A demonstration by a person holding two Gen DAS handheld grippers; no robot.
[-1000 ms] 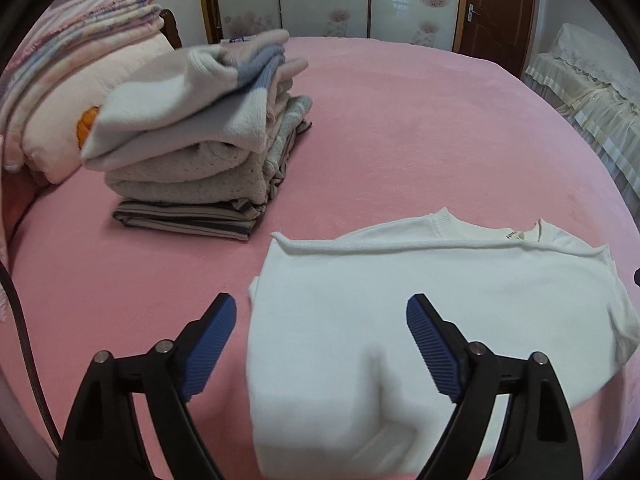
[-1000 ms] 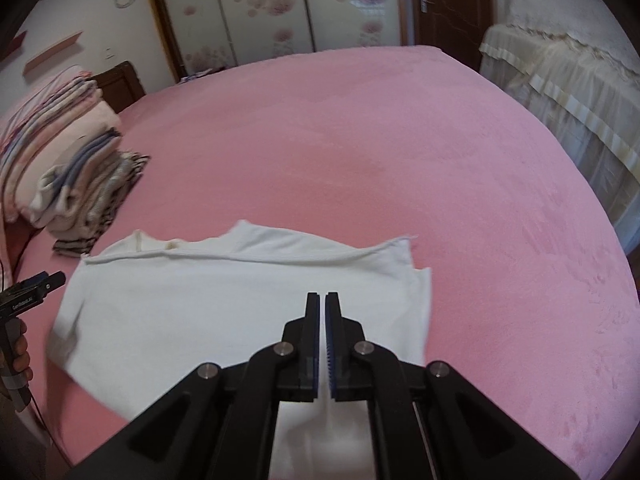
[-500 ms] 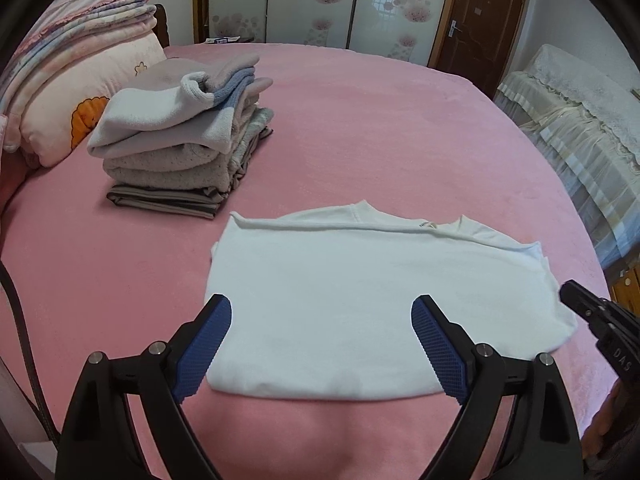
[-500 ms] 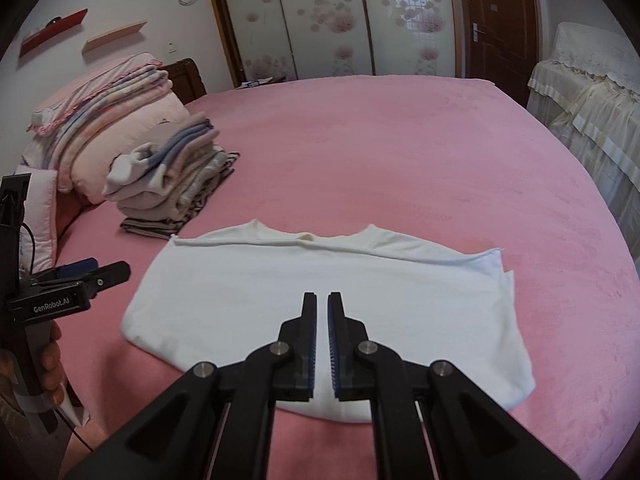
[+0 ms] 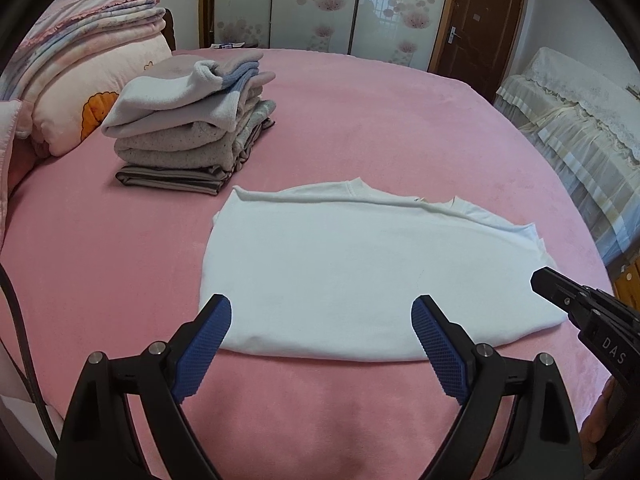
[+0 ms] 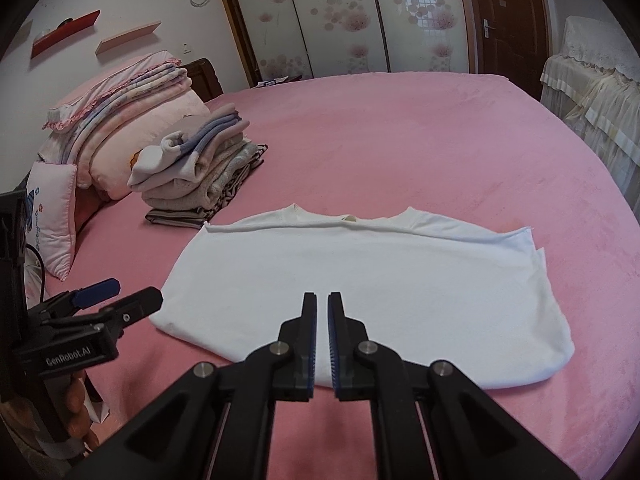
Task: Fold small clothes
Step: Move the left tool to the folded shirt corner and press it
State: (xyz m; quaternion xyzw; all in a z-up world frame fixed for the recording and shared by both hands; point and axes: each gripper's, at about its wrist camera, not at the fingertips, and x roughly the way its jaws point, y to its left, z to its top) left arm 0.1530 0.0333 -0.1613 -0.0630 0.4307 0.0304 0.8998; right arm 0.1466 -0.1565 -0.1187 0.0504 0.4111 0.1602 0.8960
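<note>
Pink bed [image 5: 380, 120], white folded shirt [image 5: 360, 272] flat at its near middle.

Left wrist view: left gripper [image 5: 320, 332] wide open, nothing between the blue pads, hanging over the shirt's near hem; stack of folded clothes [image 5: 188, 128] beyond the shirt's left corner; right gripper [image 5: 538, 280] cut off at the frame edge beside the shirt's right end, "DAS" legible on it. Right wrist view: right gripper [image 6: 322, 300] nearly closed, only a narrow slit, empty, above the shirt's near hem; "GenRobot.AI" readable on the other tool left of the shirt; cushion lettering [image 6: 36, 220] too small to read; fingers [image 6: 76, 404] partly hidden under that tool.
</note>
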